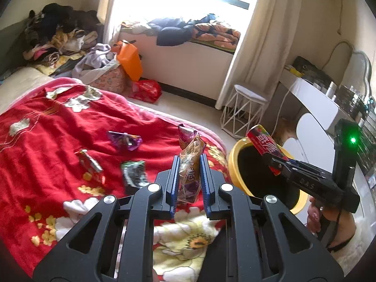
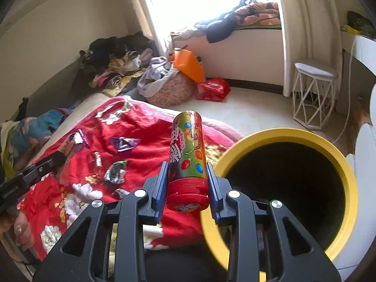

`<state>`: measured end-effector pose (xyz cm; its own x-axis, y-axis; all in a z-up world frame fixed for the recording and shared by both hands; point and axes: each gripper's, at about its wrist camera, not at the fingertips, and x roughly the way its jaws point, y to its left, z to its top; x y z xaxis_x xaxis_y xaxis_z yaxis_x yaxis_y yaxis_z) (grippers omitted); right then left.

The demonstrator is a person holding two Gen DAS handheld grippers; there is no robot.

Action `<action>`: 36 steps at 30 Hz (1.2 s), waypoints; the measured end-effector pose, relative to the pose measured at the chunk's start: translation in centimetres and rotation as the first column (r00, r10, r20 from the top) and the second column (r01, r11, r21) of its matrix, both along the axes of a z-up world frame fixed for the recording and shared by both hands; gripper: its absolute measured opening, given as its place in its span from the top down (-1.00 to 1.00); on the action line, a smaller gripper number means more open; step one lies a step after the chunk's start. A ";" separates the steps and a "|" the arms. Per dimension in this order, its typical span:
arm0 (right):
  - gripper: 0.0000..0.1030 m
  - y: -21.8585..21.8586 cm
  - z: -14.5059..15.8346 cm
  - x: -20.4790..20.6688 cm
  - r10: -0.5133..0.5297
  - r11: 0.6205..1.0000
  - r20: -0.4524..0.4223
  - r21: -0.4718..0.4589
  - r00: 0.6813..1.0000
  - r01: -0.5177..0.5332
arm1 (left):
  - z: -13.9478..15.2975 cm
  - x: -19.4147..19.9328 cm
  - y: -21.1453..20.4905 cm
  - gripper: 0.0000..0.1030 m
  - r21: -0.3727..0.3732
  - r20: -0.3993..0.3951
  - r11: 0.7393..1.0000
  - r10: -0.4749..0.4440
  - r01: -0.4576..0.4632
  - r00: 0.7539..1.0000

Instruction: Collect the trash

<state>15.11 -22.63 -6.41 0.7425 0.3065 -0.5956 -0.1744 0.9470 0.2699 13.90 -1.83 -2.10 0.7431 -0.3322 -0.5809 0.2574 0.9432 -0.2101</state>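
Two grippers are at work, each clamped on one piece of trash. The left gripper (image 1: pixel 189 162) has its blue pads pressed on a crumpled snack bag (image 1: pixel 191 162), clear and gold with some purple print, which stands up out of the jaws with its long axis running forward along the fingers and its torn top pointing away from the tool. The right gripper (image 2: pixel 188 166) is closed on one candy tube (image 2: pixel 188 155), green with coloured dots, gripped near its red cap; the cap end faces back toward the camera and the other end points forward and up, long axis in line with the fingers. One yellow bin (image 2: pixel 350 181) with a dark inside sits just right of and ahead of the right gripper, its rim passing under the right finger; in the left wrist view the tube hangs over the bin's mouth. On the red floral blanket (image 1: pixel 47 141), left of and ahead of the left gripper, three loose wrappers can be counted: one purple wrapper (image 1: pixel 124 139), one dark wrapper (image 1: pixel 134 172), and one silvery red wrapper (image 1: pixel 90 163).
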 end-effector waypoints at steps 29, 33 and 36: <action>0.43 -10.0 -2.8 0.2 -0.245 0.969 -0.052 0.014 0.968 0.246 | -1.5 1.0 -11.0 0.76 0.031 -0.016 0.978 -0.206 0.206 0.978; 0.43 -11.4 -3.3 0.1 -0.270 0.962 -0.067 0.027 0.960 0.272 | -2.4 1.6 -12.7 0.76 0.047 -0.034 0.972 -0.227 0.229 0.973; 0.43 -12.5 -3.8 0.2 -0.288 0.956 -0.085 0.036 0.954 0.292 | -3.2 2.0 -13.8 0.76 0.062 -0.052 0.968 -0.240 0.243 0.969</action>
